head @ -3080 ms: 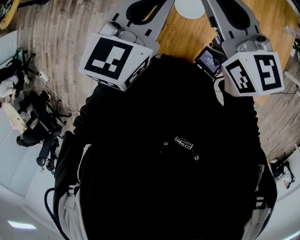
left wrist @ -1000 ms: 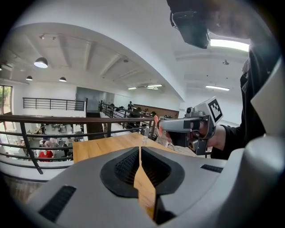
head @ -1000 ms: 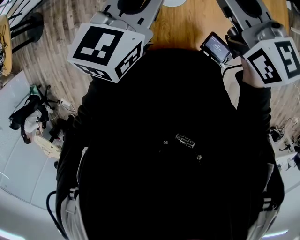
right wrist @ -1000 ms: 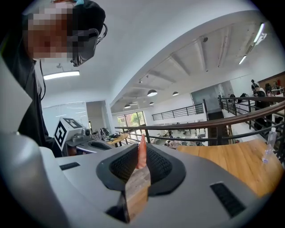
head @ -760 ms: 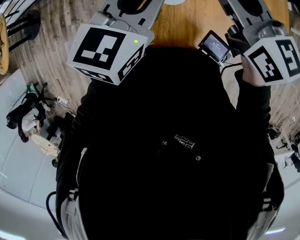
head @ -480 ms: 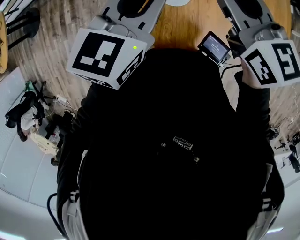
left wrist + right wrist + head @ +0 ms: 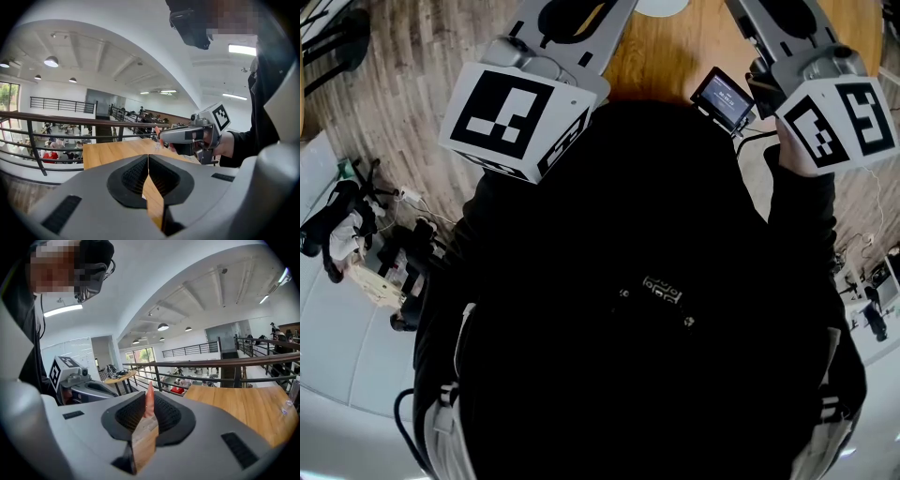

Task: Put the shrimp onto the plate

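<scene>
Poking up, shrimp (image 7: pixel 149 398) prob. pinched in rt claw (image 7: pixel 148 410).

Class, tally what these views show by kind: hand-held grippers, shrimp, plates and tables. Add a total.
hand-held grippers: 2
shrimp: 1
plate: 1
table: 1
Total: 5

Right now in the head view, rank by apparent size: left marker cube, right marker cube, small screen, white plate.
1. Left marker cube.
2. Right marker cube; probably equal, the left just nearer the camera.
3. Small screen.
4. White plate, only an edge in frame.
</scene>
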The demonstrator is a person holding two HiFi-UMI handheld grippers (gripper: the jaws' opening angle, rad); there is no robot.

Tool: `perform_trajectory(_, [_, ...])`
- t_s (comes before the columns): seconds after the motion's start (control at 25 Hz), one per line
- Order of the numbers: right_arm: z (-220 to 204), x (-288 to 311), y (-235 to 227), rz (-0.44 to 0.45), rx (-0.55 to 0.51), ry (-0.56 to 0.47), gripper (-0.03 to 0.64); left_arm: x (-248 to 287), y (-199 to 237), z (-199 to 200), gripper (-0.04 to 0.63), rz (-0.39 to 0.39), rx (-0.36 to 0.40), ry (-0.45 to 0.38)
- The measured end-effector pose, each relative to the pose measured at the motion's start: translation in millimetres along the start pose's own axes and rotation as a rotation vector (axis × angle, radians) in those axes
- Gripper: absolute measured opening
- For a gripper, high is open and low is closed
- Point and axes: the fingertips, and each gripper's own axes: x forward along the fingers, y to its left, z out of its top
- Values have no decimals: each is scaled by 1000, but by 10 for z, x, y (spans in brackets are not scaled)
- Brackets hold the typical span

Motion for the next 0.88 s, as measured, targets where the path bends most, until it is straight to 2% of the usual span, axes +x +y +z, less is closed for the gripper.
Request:
perform_trajectory(0.32, [-92,171,44,31,2,53,69,-76,67,-150,6,3,-67,9])
perform_trajectory(0.4, [-193,209,10,38,4,76,69,-65,-27,-168,6,-71,-86,-21])
perform_trajectory(0.48, [-296,235,-31,46,10,94,69,-53,-158,-180,6,-137,-73,-31])
perform_trajectory(0.56, [-331,265,-51,54,14,103,69,-41,-170,-214,6,-119,-43,-16])
perform_trajectory(0.64, [-313,288,-36,63,11,100,69,-43,-143,-233,5,-90,-54,-13])
perform_trajectory(0.76, [-269,288,6,73,9,81,69,-46,-133,-265,6,-88,-56,3])
perform_trajectory(0.88, [-231,224,7,57,8,58,69,-30,-110,-189,6,-78,-30,-20])
